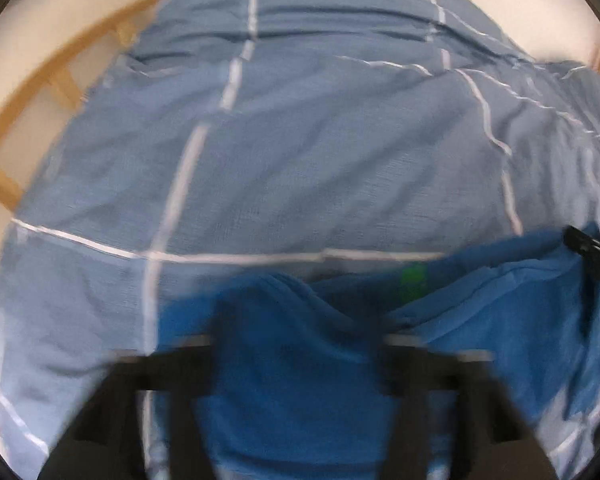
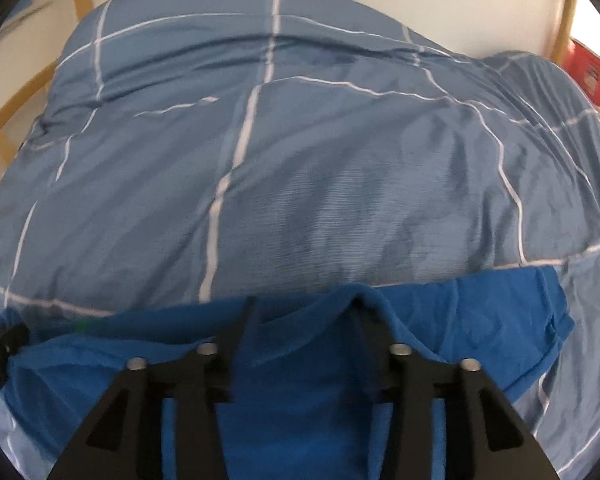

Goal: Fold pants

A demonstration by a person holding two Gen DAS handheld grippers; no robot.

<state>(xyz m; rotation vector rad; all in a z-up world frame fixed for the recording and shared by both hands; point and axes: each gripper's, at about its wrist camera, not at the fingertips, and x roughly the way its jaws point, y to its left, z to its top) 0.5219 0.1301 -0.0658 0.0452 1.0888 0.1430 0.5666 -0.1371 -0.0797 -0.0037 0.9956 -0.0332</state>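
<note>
The pants [image 1: 296,380] are bright blue and lie bunched on a grey-blue checked duvet [image 1: 319,160], at its near edge in both wrist views. In the left wrist view, which is blurred, their cloth fills the gap between the two black fingers of the left gripper [image 1: 296,344]; the fingers stand apart with fabric heaped up between them, but the blur hides whether they press on it, so I cannot tell if that claw is pinching. A small green patch [image 1: 411,276] shows on the pants just beyond the gripper, toward the duvet. At the right of the pants a black tip of the right gripper [image 1: 591,248] reaches in over their edge.

In the right wrist view the pants [image 2: 300,392] rise in a ridge between that gripper's [image 2: 303,312] spread fingers, the cloth draped over both tips; whether it is gripped cannot be made out. To the right of the gripper a hemmed edge of the pants lies flat on the duvet [image 2: 300,160]. Beyond the duvet are pale wooden slats [image 1: 60,76] to its left and a red object [image 2: 587,72] at its far right.
</note>
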